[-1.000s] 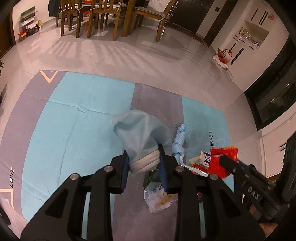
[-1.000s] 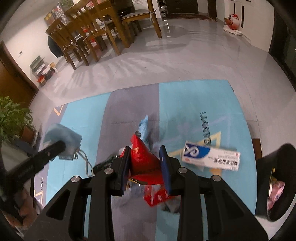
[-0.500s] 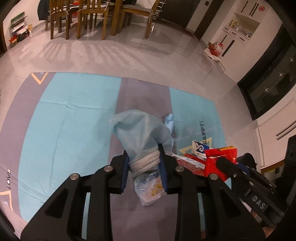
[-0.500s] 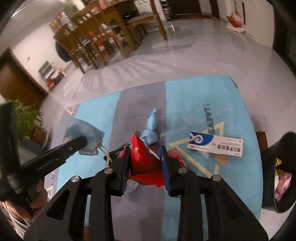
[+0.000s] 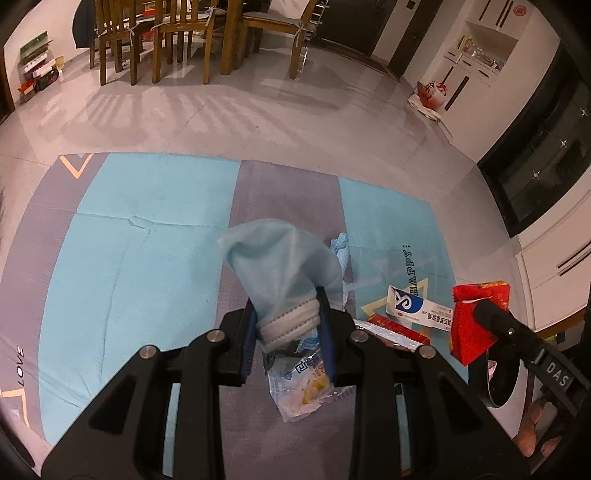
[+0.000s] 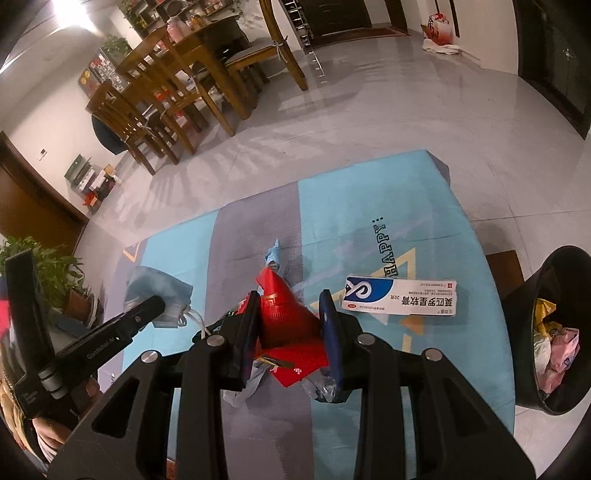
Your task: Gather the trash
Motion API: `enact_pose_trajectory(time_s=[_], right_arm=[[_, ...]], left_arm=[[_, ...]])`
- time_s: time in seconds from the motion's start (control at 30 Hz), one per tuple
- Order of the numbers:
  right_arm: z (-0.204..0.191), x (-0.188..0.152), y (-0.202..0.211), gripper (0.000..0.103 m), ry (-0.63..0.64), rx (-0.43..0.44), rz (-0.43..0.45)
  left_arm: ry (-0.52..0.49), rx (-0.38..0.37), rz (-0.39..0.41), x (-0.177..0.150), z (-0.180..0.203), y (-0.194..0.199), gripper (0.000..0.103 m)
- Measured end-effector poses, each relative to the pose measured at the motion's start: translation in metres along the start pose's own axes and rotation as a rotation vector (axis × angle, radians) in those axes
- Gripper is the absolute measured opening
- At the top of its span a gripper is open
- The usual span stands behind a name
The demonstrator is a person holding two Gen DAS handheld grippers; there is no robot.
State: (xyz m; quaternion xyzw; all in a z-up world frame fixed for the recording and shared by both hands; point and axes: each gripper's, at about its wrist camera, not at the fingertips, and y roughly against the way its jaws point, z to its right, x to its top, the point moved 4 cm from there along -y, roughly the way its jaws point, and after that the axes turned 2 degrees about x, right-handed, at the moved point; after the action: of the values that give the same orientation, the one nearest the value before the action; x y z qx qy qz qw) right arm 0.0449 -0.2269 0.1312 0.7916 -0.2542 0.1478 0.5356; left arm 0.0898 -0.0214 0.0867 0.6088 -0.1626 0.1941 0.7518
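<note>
My left gripper (image 5: 288,314) is shut on a light blue face mask (image 5: 280,266), held up above the mat. A red paper packet (image 6: 284,314) sits pinched in my right gripper (image 6: 290,314), also lifted; that packet (image 5: 476,325) shows at the right of the left wrist view. On the mat below lie a white and blue medicine box (image 6: 400,297), a clear plastic wrapper (image 5: 299,391), a crumpled blue tissue (image 5: 341,249) and a flat red wrapper (image 5: 395,328). The black trash bin (image 6: 524,332) stands off the mat's right edge, with trash inside.
The blue and grey floor mat (image 5: 129,266) covers the tiled floor. Wooden chairs and a dining table (image 5: 192,33) stand at the back, a potted plant (image 6: 55,273) to the left, and a red and white bag (image 5: 430,96) by the far cabinet.
Both grippers have risen and shifted right with their loads. The bin has come further into the right wrist view. Neither grip has changed.
</note>
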Motion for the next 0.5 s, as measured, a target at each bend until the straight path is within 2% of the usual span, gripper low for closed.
enact_pose_trajectory(time_s=[0.2,0.5], right_arm=[[-0.0012,0.0008,0.0047,0.033,0.022,-0.021,0.02],[0.006,0.0011,0.006,0.033,0.032,-0.07,0.029]], left_arm=[[0.018,-0.042,-0.028,-0.0028,0.0028,-0.0009,0.03],[0.025,-0.069,-0.013,-0.0044,0.0024,0.0082,0.03]])
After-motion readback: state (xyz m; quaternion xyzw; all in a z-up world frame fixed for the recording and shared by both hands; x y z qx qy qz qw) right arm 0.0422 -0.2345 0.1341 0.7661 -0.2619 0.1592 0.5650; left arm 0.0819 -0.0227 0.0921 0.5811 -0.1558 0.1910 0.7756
